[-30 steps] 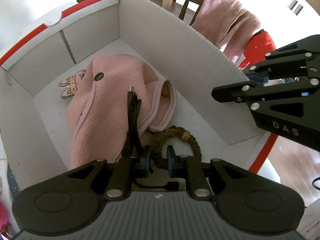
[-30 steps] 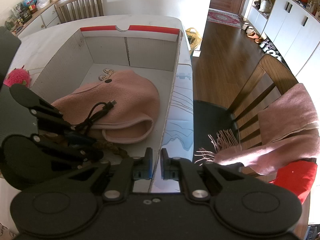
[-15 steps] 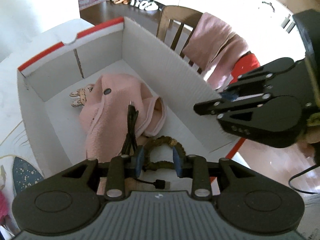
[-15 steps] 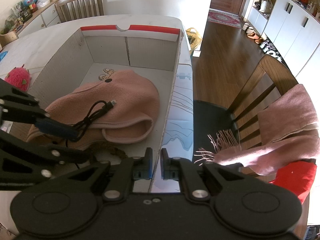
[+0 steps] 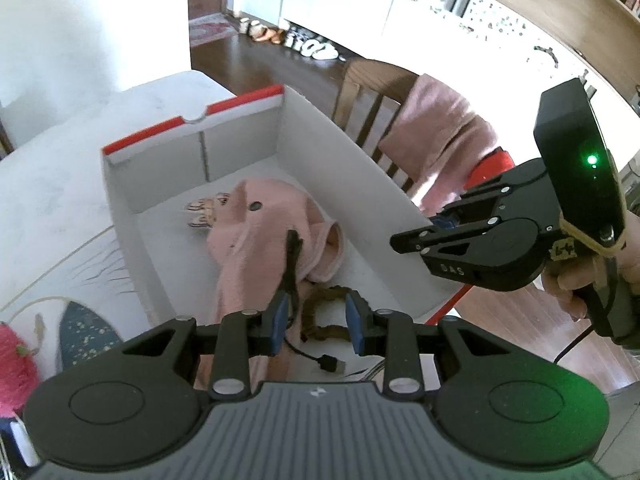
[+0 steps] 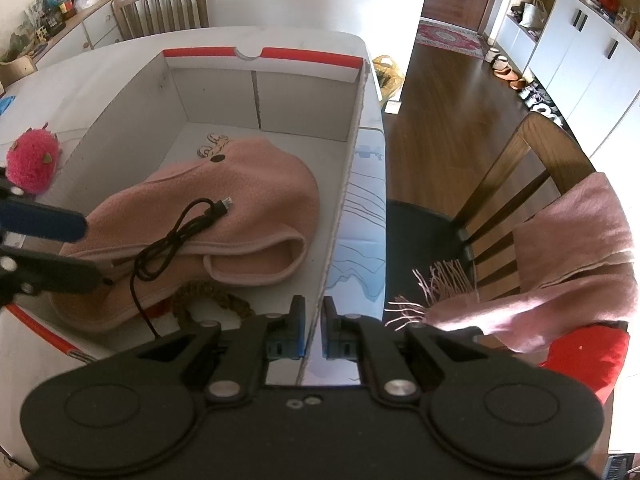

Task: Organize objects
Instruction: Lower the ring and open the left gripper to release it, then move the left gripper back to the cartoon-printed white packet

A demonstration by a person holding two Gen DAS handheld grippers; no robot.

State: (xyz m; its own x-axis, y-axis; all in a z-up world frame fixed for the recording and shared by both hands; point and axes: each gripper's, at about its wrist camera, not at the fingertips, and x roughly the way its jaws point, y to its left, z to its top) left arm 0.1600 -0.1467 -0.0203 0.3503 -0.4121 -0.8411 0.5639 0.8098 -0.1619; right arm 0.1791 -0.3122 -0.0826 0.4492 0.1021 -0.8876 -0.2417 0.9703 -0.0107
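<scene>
Four things are already lodged in the white box (image 6: pixel 352 128): a pink hat (image 6: pixel 240 208) at centre frame, a black cable (image 6: pixel 176 240) laid over it, a braided ring (image 6: pixel 208 296) below, and a wooden cutout (image 6: pixel 214 146) above. The left tongs (image 5: pixel 316 322) have just been opening and stand apart, empty. The right tongs (image 6: pixel 314 328) are clamped on the box's right wall. A pink plush toy (image 6: pixel 32 164) is left on the desk (image 6: pixel 80 76) at left.

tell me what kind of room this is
Probably a home dining area open to an entryway: wooden chairs stand at a white table, and shoes line up along white cabinets on a wood floor.
</scene>
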